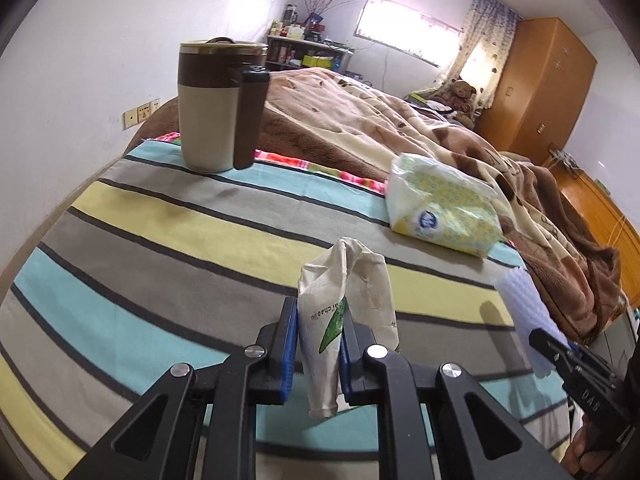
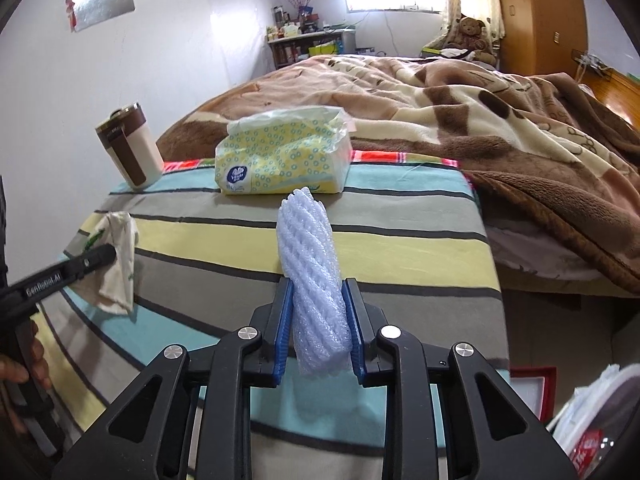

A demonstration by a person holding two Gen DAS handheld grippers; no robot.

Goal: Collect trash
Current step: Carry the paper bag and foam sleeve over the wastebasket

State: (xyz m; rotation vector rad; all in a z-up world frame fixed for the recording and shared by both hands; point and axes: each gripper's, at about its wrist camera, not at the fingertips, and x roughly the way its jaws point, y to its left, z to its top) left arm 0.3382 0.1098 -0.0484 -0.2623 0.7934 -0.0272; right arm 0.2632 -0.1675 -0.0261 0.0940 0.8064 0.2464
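Nearest to us, the left claw [image 1: 318, 354] is clamped on a crumpled paper wrapper [image 1: 348, 312], whose long axis runs up and forward between the blue pads, its top standing clear of the fingers. The right claw [image 2: 318, 332] is likewise clamped on a foam sleeve [image 2: 312, 276], held lengthwise along the fingers and jutting well ahead of them. Both pieces of trash look lifted off the striped bed [image 2: 400, 240], so we judge the pick-up done and the drop-off next.

What the move turns on is the bin: a lined container [image 2: 600, 420] shows at the lower right of the right wrist view, below the bed edge. It lies to our right and behind the claw tips, so the right hand is nearer.

Farther off, a tissue pack [image 2: 280, 156] and a mug [image 2: 130, 148] stand near the blanket [image 2: 480, 120].
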